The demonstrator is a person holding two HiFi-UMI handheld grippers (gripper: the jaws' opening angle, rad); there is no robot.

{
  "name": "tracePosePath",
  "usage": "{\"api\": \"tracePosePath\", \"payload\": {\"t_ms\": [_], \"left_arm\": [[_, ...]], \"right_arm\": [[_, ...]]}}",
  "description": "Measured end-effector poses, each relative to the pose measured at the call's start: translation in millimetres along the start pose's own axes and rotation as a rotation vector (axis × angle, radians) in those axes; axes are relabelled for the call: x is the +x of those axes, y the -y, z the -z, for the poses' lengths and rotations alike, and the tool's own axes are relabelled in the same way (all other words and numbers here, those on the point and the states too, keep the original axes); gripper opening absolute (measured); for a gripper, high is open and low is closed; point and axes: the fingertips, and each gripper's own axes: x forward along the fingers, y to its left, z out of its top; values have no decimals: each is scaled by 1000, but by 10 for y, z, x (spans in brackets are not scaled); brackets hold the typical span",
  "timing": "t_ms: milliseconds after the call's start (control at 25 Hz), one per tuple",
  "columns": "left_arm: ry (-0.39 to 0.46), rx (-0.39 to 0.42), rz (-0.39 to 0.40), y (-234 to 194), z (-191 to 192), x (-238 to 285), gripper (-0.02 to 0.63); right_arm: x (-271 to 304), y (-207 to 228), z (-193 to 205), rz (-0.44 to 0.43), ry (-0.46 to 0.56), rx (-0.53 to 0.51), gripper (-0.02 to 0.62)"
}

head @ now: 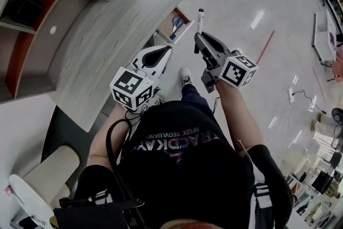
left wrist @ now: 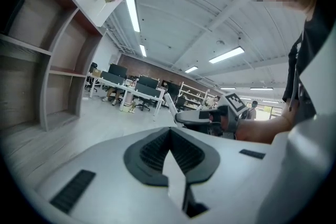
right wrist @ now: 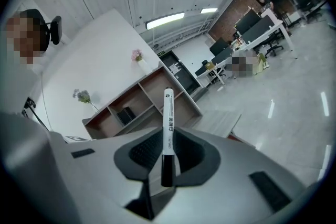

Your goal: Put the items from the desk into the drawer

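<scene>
In the head view my right gripper (head: 199, 36) is shut on a white marker (head: 200, 17) with a black cap, held over the floor just right of the open drawer (head: 185, 15). In the right gripper view the marker (right wrist: 167, 118) stands upright between the pads, cap end down. Blue-handled scissors (head: 176, 23) lie in the drawer. My left gripper (head: 164, 52) hovers by the desk's (head: 107, 35) near corner, shut and empty. The left gripper view shows its jaws (left wrist: 169, 132) closed on nothing, with the right gripper (left wrist: 207, 116) and marker (left wrist: 169, 103) beyond.
A shelf unit (head: 48, 2) rises behind the grey wooden desk, with a black box (head: 24, 8) in one bay. A cream seat (head: 48, 169) sits at the lower left. The person's shoe (head: 185, 76) is on the glossy floor below the grippers.
</scene>
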Motion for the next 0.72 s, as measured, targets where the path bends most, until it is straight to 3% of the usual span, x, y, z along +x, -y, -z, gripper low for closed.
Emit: {"api": "tracePosePath", "payload": {"t_ms": [400,720], "left_arm": [[-57,-46,-76,-93,147,375,11],[-127,-104,-128,-118,434,634,11]], "right_arm": [[212,533,100,-6,-92,93,75],[480,983,476,3,-207,216,75]]}}
